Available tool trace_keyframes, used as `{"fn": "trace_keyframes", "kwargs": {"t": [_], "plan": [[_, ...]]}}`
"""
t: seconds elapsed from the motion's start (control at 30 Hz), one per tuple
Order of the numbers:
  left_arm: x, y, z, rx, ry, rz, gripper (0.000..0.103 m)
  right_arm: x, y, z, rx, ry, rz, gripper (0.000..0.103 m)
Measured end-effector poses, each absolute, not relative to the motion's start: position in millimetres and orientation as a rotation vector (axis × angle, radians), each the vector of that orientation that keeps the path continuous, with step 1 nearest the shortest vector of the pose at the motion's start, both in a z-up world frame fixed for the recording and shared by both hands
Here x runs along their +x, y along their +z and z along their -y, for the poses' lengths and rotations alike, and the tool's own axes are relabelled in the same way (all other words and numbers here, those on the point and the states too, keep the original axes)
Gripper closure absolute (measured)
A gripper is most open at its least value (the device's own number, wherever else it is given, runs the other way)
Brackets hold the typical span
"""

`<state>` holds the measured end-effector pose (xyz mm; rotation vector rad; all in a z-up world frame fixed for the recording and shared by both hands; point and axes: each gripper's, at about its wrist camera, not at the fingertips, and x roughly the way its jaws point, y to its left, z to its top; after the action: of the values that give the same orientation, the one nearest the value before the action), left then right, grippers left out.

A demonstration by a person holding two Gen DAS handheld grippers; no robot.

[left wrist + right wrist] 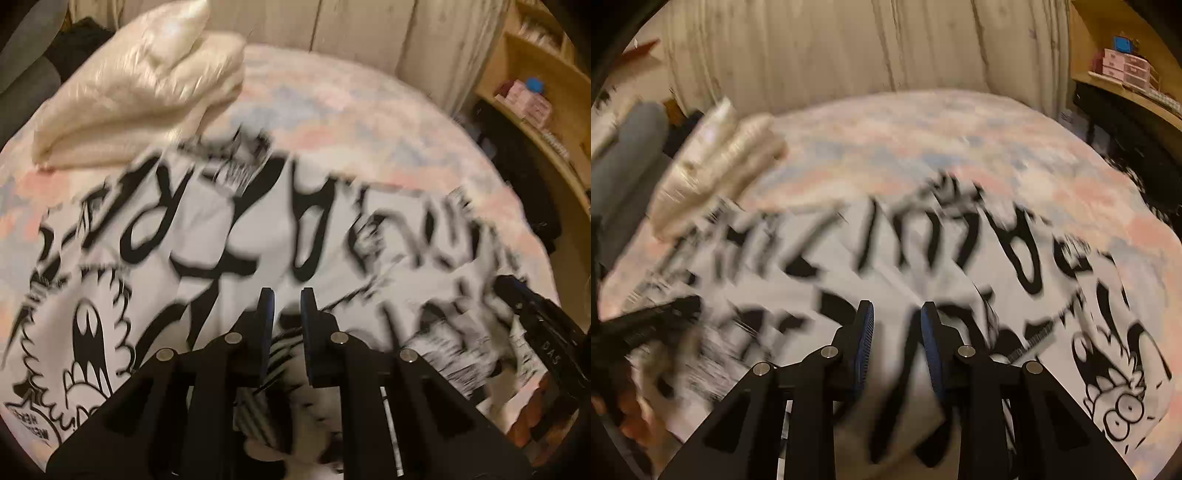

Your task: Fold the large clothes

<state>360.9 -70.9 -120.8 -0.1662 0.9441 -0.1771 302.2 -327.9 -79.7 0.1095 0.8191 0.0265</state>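
Observation:
A large white garment [221, 236] with bold black lettering and cartoon faces lies spread over the bed, blurred by motion. My left gripper [286, 295] is low over its near edge, jaws nearly together, with striped fabric pinched between the fingers. My right gripper [897, 306] has a wider gap between its blue pads, and a bunched fold of the garment [923, 266] fills it, with creases running into the jaws. Each gripper shows in the other's view: the right gripper [532, 314] at the right edge, the left gripper [653, 317] at the left edge.
The bed cover [332, 110] is pastel pink and blue. A folded cream blanket [140, 92] sits at the far left of the bed. A pale plank wall [849, 48] stands behind, and a wooden shelf [1126, 66] with small boxes is at the right.

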Motion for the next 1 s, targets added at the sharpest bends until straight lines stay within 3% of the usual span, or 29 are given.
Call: {"fn": "trace_keyframes", "kwargs": {"t": [0.17,0.33,0.73,0.8,0.97,1.0], "plan": [[395.7,-107.8,85.9,-0.156,-0.155,-0.913,0.092,344.8,-70.8,312.1,0.148,0.057,-0.815,0.076],[449.9,-151.2,82.7,-0.122,-0.026,-1.026,0.092,395.2,-110.9,319.5,0.108,-0.061,-0.910,0.077],[445.1,-161.6,77.8,-0.094,0.016,-1.025,0.092,380.3,-118.4,341.2,0.173,-0.074,-0.899,0.075],[432.2,-155.8,75.3,-0.095,0.023,-1.037,0.088,364.6,-110.7,341.5,0.179,-0.066,-0.898,0.075],[404.8,-134.8,70.3,-0.124,0.017,-1.047,0.054,330.9,-93.8,333.7,0.230,-0.035,-0.900,0.075],[398.0,-129.5,68.3,-0.139,0.007,-1.042,0.052,320.4,-89.9,330.6,0.238,-0.030,-0.899,0.075]]}}
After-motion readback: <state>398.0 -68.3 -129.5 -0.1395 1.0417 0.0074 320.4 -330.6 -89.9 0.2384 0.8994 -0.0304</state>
